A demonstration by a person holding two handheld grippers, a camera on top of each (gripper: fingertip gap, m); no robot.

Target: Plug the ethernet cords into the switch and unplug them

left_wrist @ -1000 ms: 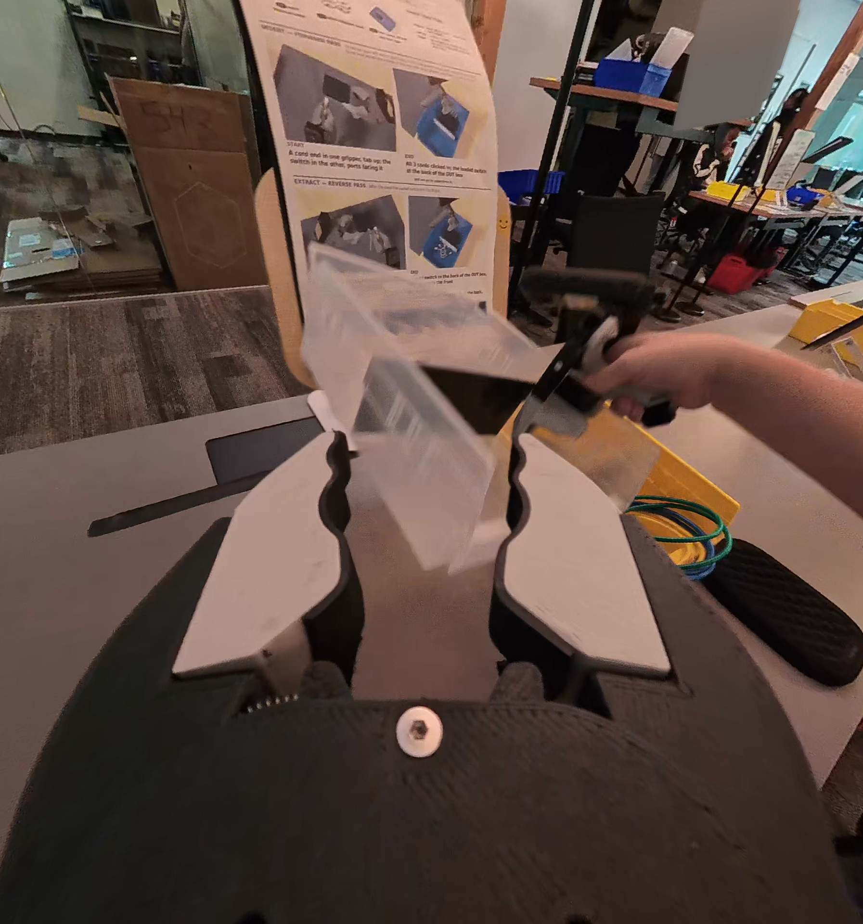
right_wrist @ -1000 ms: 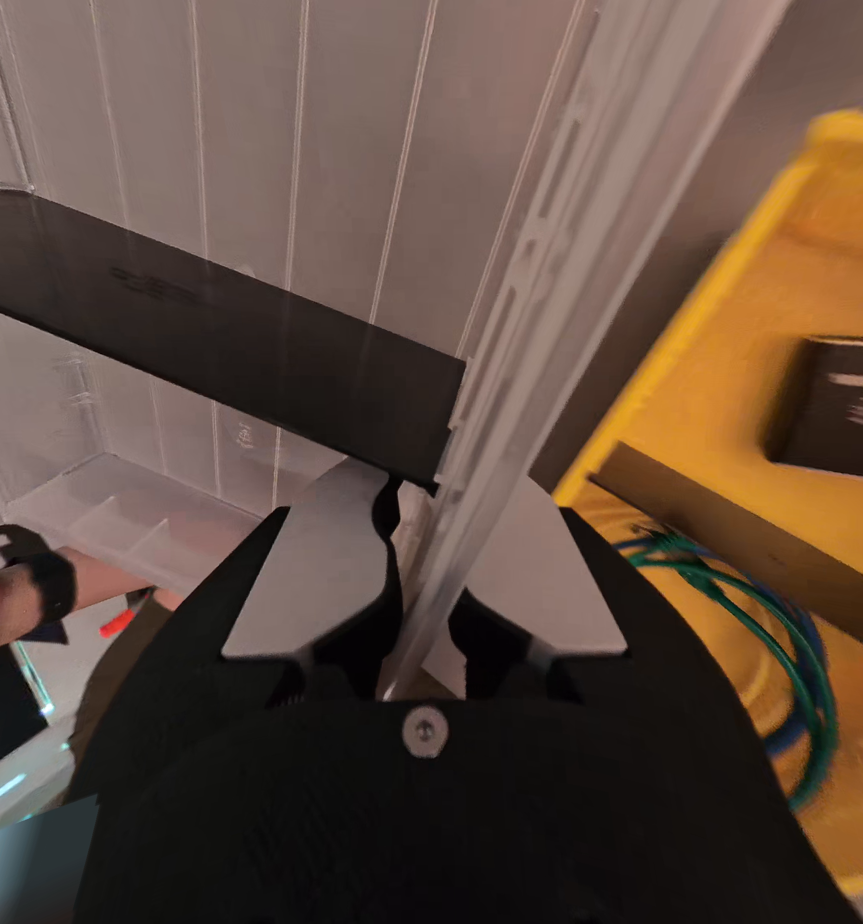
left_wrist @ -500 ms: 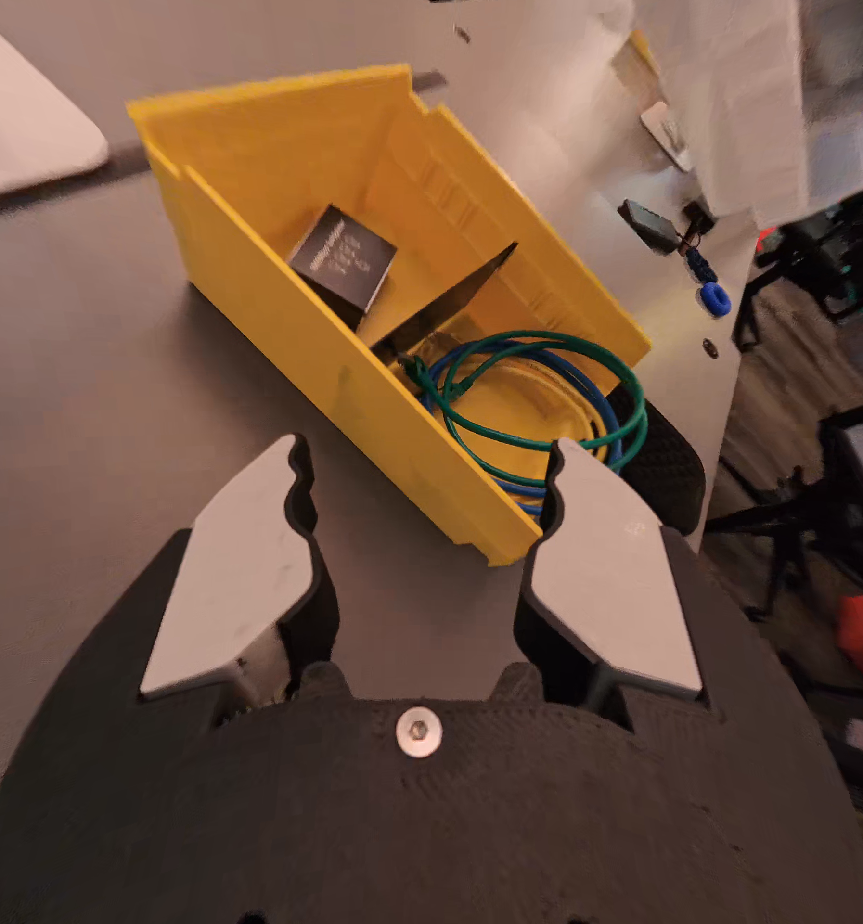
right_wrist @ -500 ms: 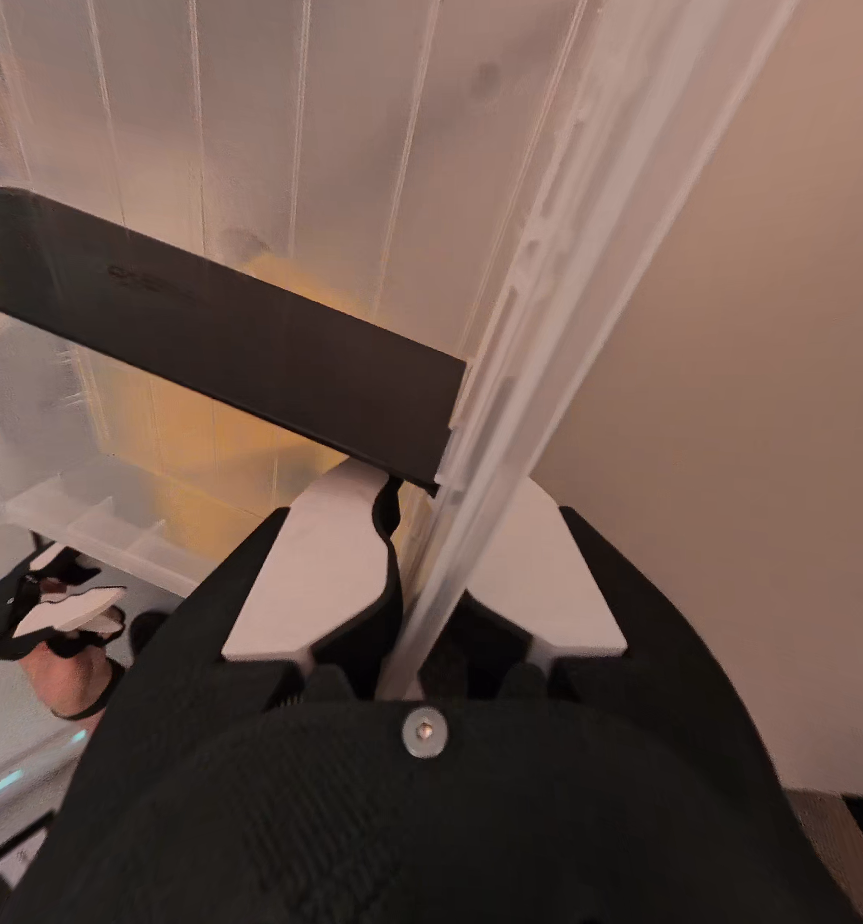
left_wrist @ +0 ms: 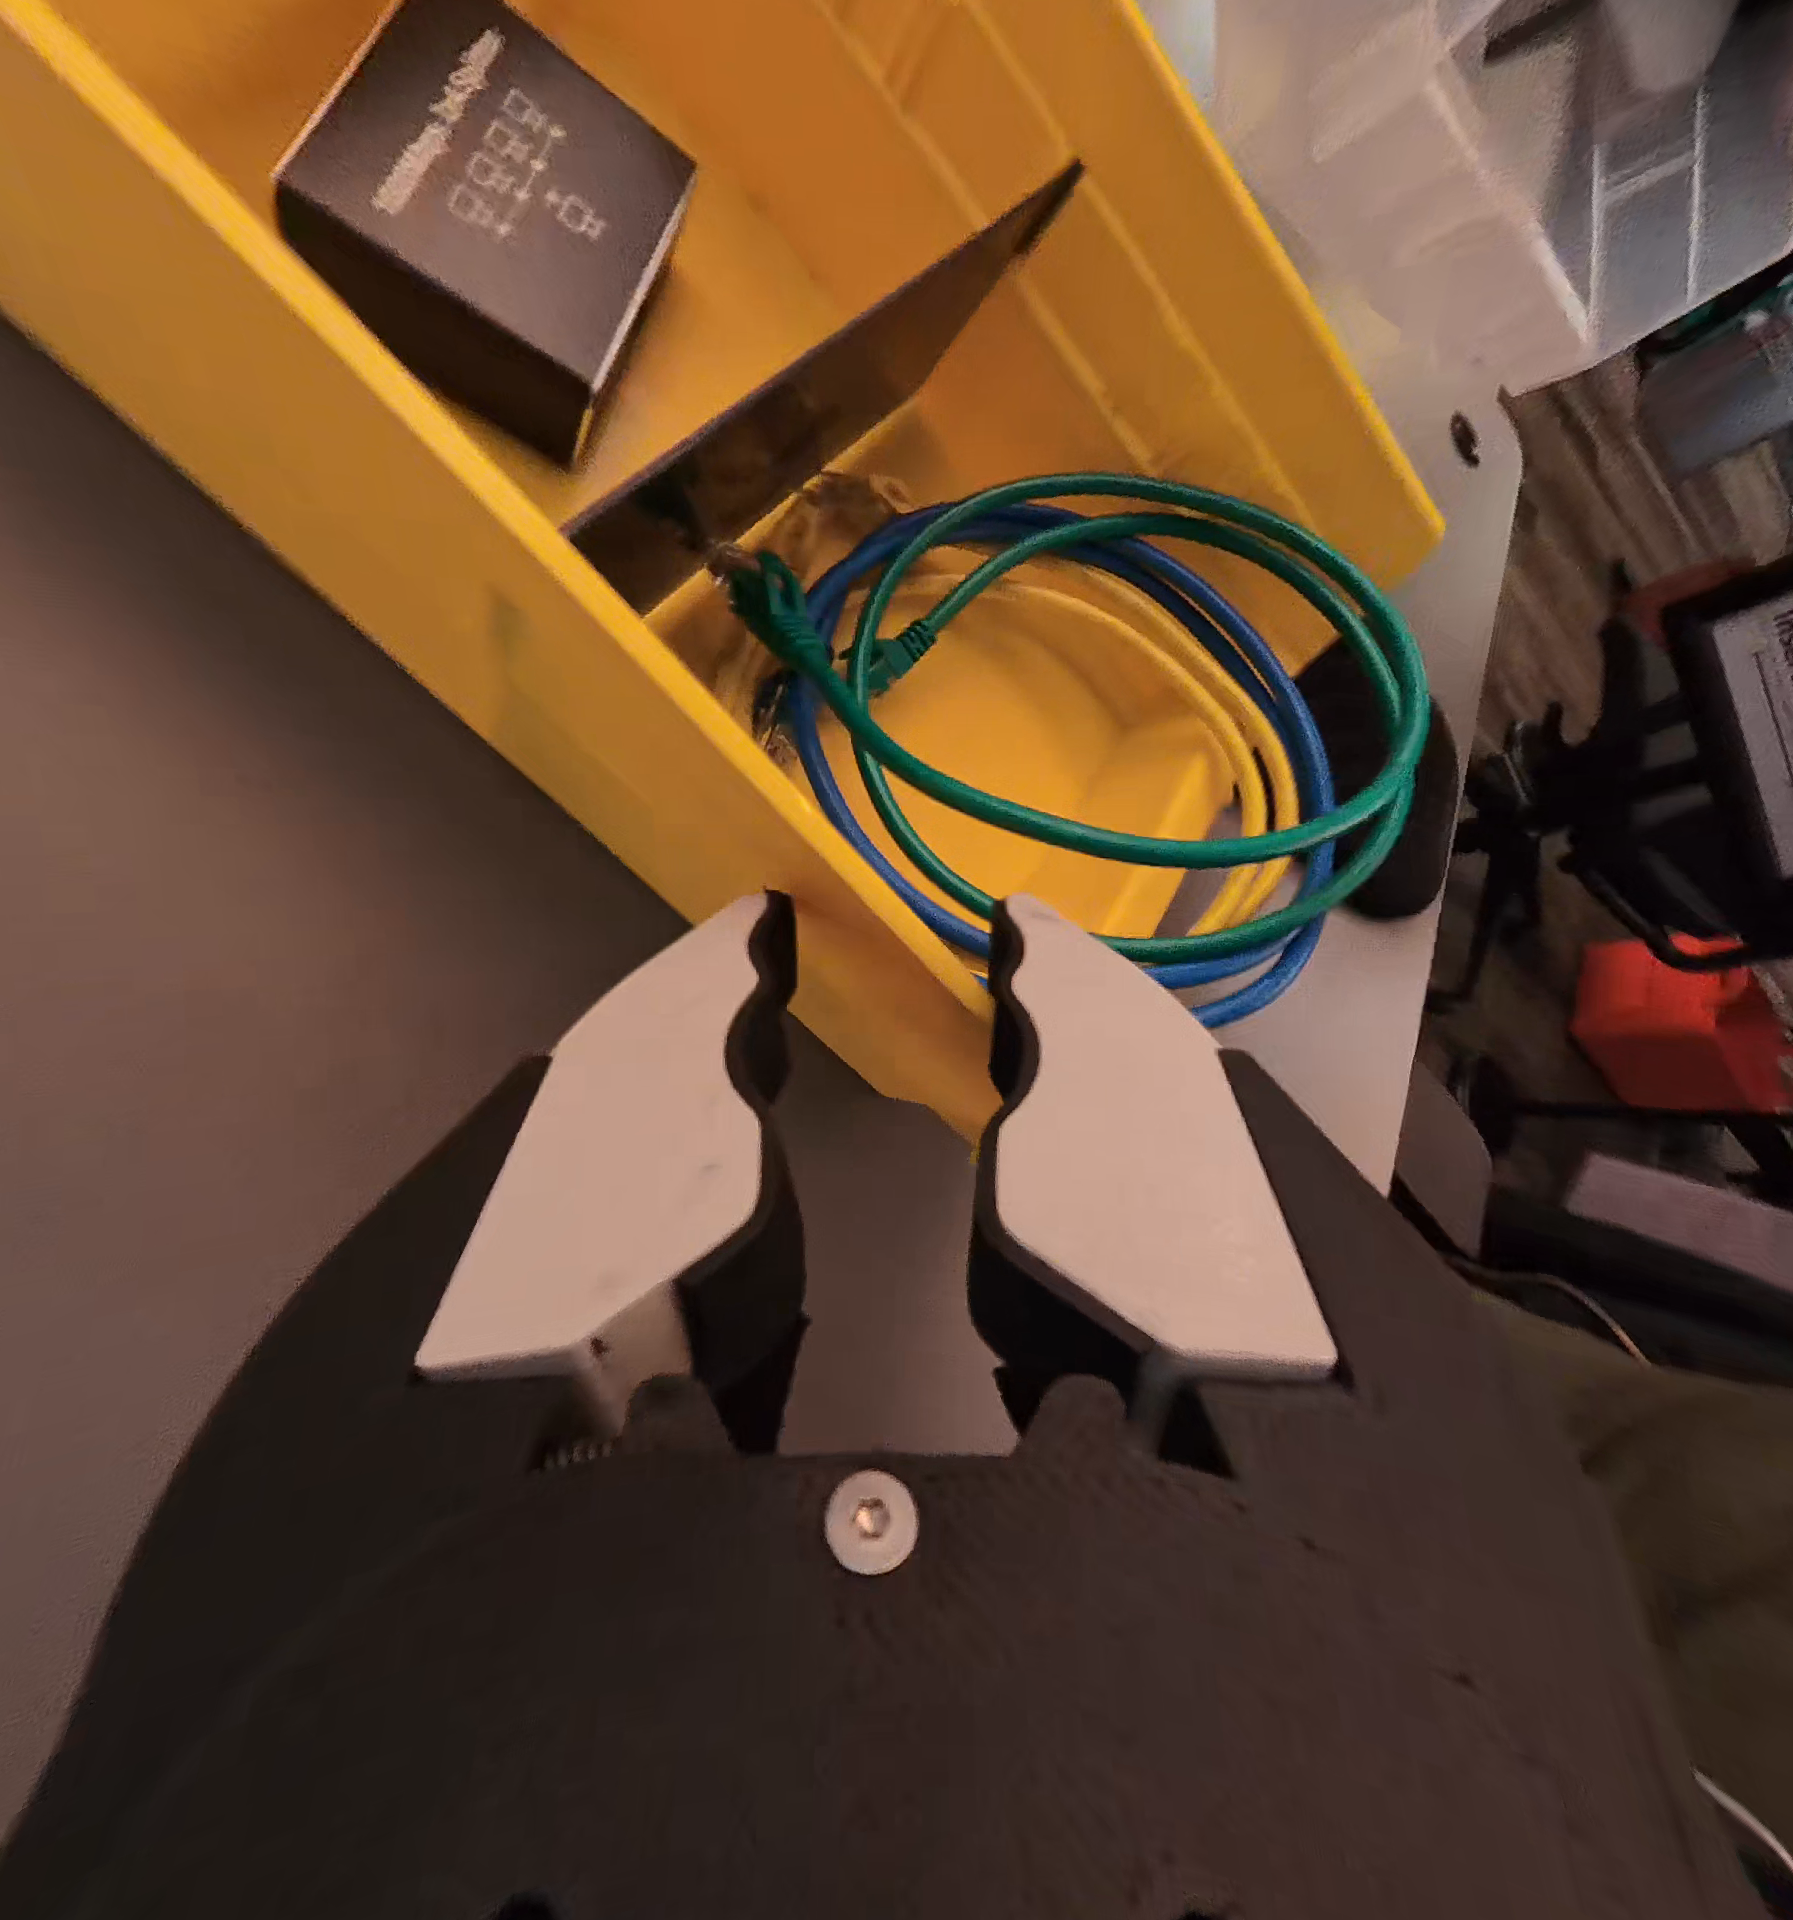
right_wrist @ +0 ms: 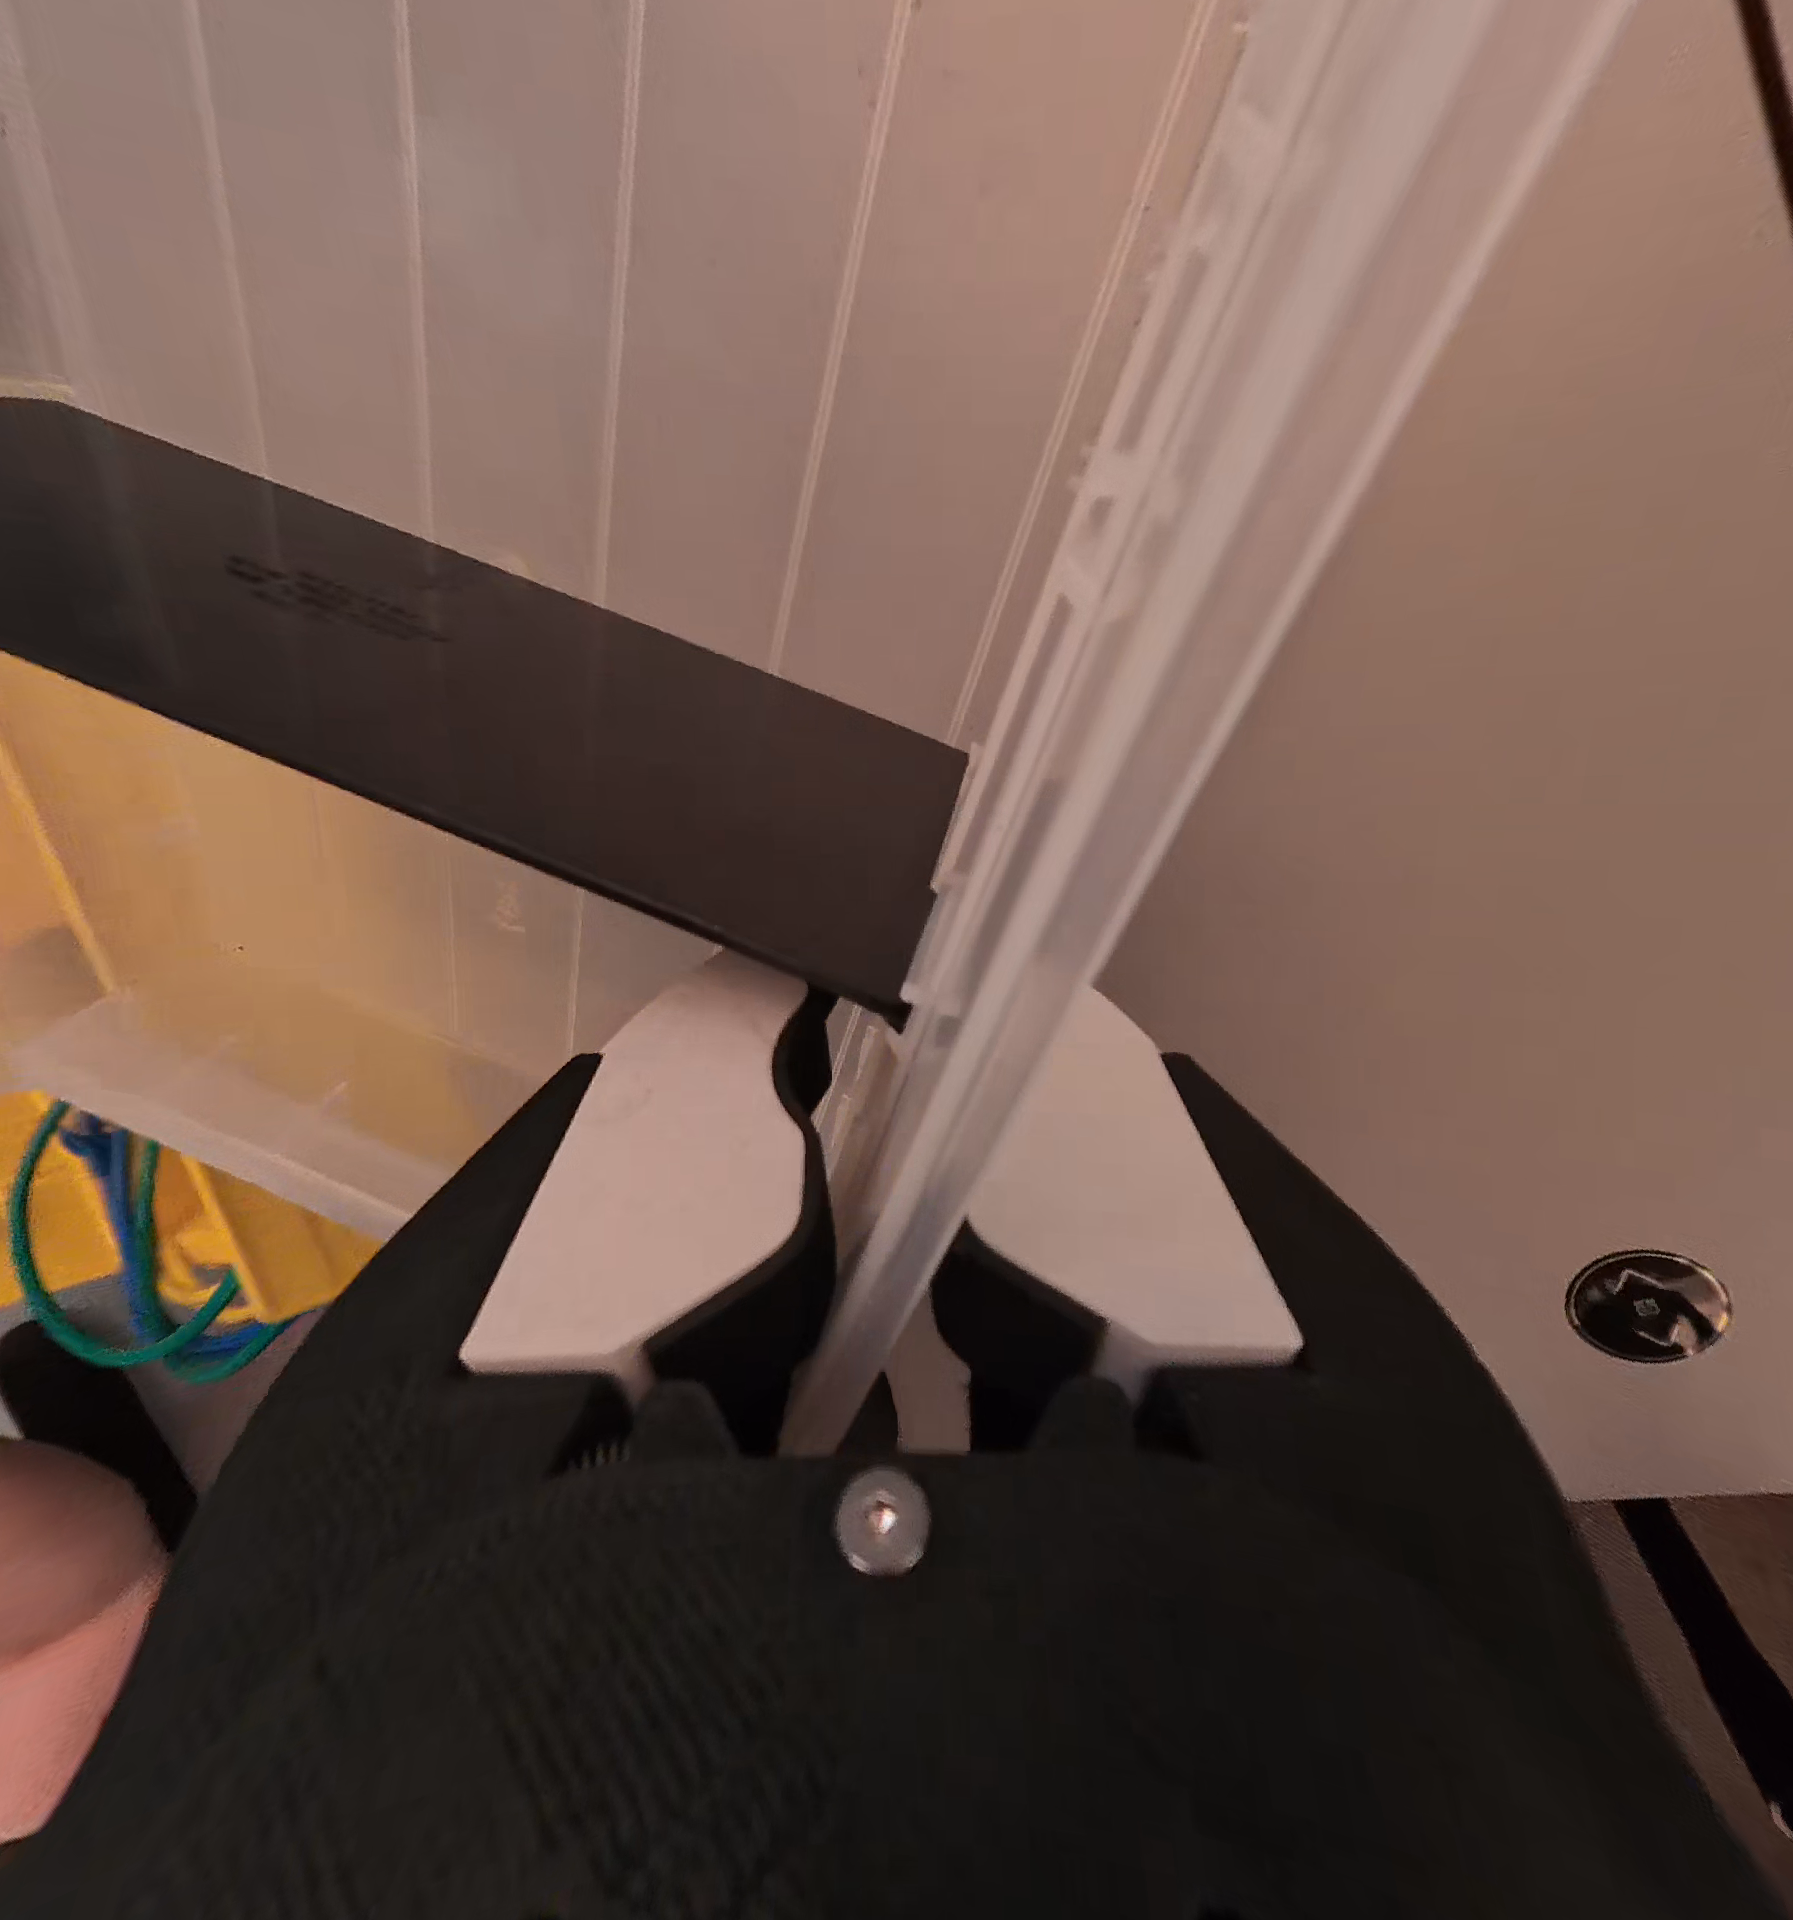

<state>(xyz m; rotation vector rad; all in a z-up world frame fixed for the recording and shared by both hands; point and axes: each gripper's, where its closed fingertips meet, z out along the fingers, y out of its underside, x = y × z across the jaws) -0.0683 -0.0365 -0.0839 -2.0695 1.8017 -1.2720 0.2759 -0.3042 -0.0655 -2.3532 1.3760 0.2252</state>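
Note:
A yellow bin [left_wrist: 372, 488] sits on the grey table. Its far compartment holds the black switch [left_wrist: 487, 218]. A black divider [left_wrist: 819, 384] splits it from the near compartment, where green [left_wrist: 1131, 842], blue [left_wrist: 1276, 727] and yellow [left_wrist: 1256, 800] ethernet cords lie coiled. My left gripper [left_wrist: 887, 914] is open and empty, just above the bin's near wall. My right gripper [right_wrist: 913, 1018] is shut on the wall of a clear plastic bin [right_wrist: 1110, 582] with a black divider [right_wrist: 518, 727]. The cords show through the clear bin [right_wrist: 92, 1247].
The clear bin shows blurred at the top right of the left wrist view [left_wrist: 1598, 156]. A black padded rest [left_wrist: 1417, 810] lies behind the yellow bin near the table edge. A red object [left_wrist: 1681, 1029] and a black box [left_wrist: 1785, 748] are beyond it. A hand [right_wrist: 9, 1579] shows low left. Left tips to right tips: about 45 cm.
My left gripper, which had the clear bin between its fingers, swung down to the yellow bin and closed in on it, jaws narrower. My right gripper kept its hold and carried the clear bin aside.

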